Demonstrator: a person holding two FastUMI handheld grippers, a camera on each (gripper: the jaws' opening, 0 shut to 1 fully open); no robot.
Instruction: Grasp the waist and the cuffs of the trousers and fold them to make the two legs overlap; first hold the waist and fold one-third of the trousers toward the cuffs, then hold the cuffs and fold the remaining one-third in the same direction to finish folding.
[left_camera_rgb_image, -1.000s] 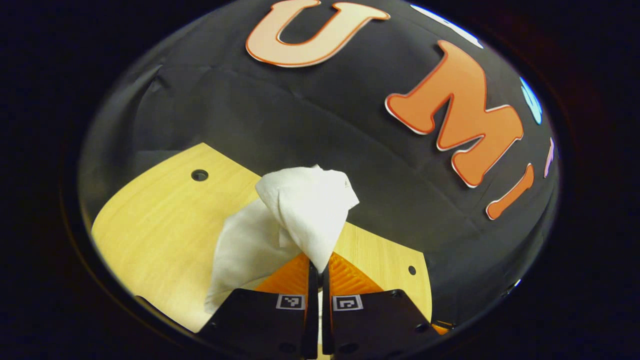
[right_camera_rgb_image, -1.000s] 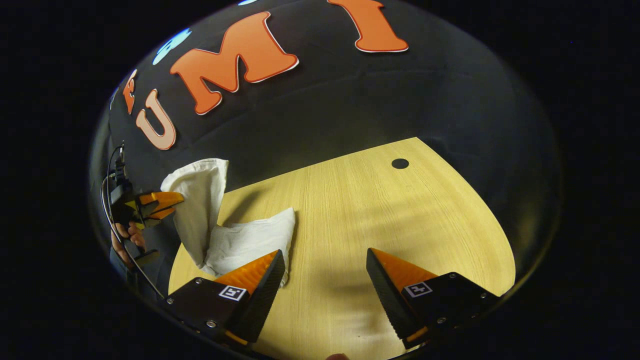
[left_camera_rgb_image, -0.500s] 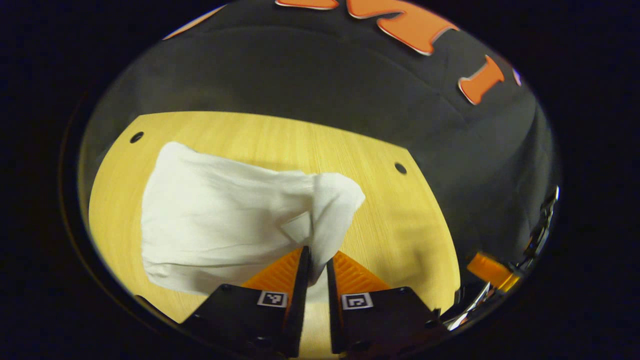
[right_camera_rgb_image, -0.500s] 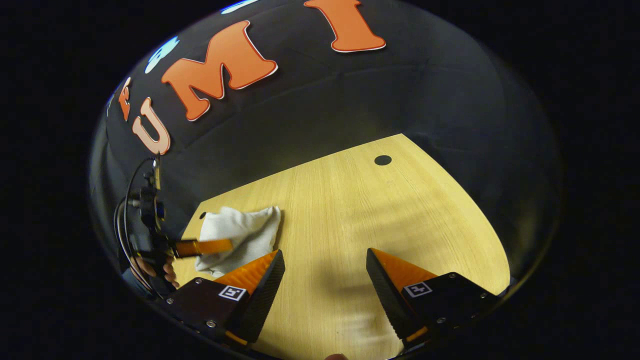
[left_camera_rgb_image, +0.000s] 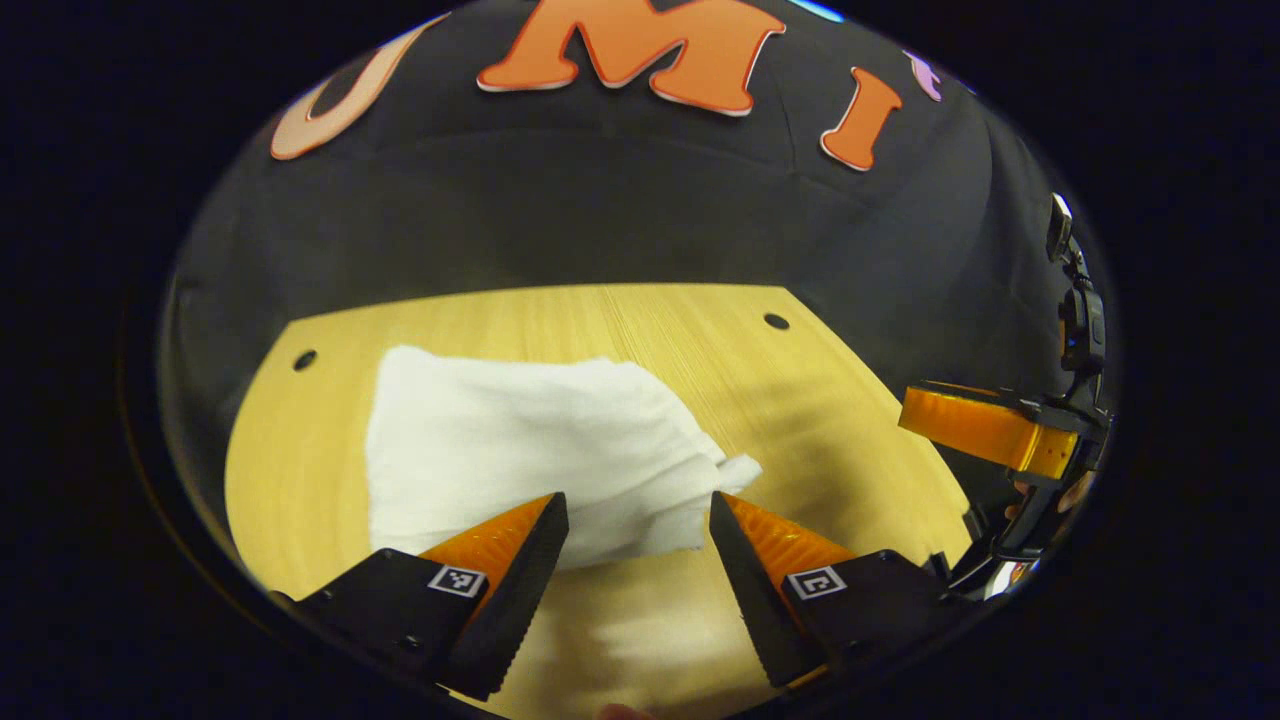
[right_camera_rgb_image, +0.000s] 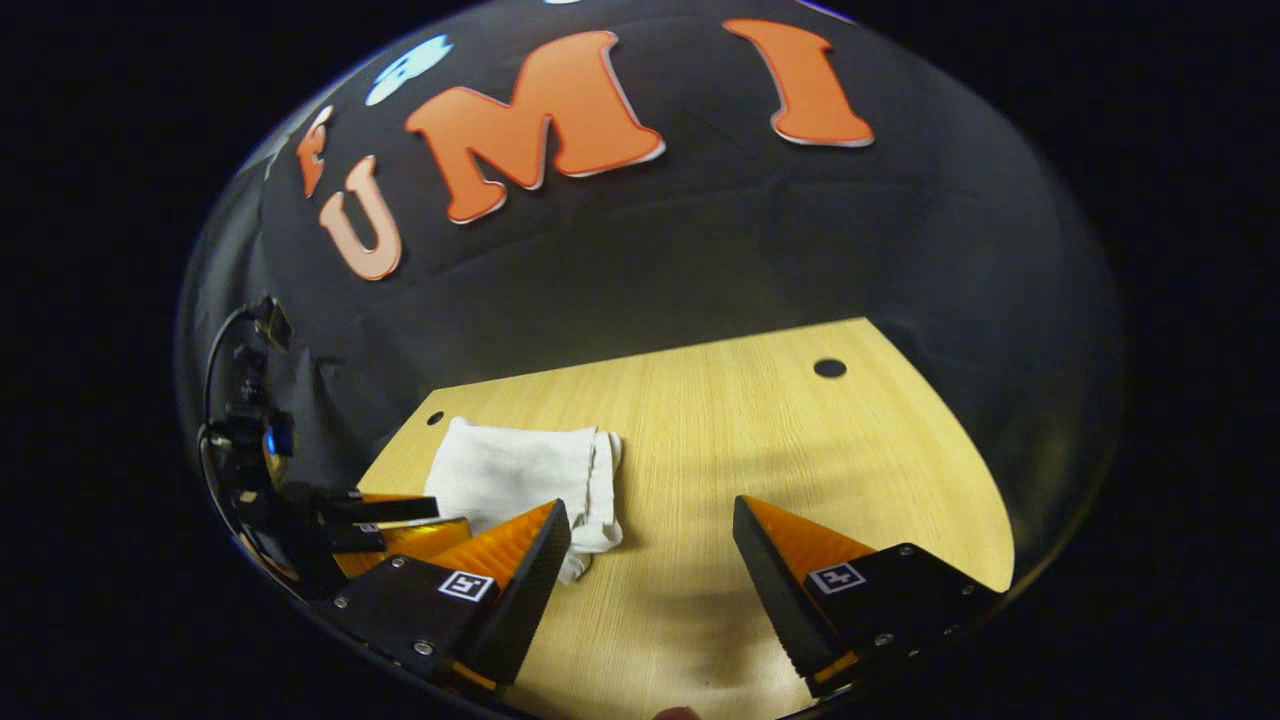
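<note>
The white trousers (left_camera_rgb_image: 520, 450) lie folded in a flat bundle on the wooden table (left_camera_rgb_image: 800, 400), with a loose corner sticking out at the right. My left gripper (left_camera_rgb_image: 637, 522) is open just in front of the bundle's near edge, nothing between its fingers. In the right gripper view the same bundle (right_camera_rgb_image: 520, 475) rests at the table's left part, and the left gripper (right_camera_rgb_image: 385, 520) shows beside it. My right gripper (right_camera_rgb_image: 650, 535) is open over bare wood to the right of the bundle. In the left gripper view the right gripper (left_camera_rgb_image: 985, 430) appears at the far right.
The table (right_camera_rgb_image: 780, 450) has small round holes near its far corners (left_camera_rgb_image: 776, 321) (left_camera_rgb_image: 304, 359) (right_camera_rgb_image: 829, 367). Black cloth walls close in behind it. A hand holds the right gripper at the right edge of the left gripper view.
My left gripper brought the lifted trouser end down onto the table, laid it flat and opened, letting go. The right gripper stayed open over the wood.
</note>
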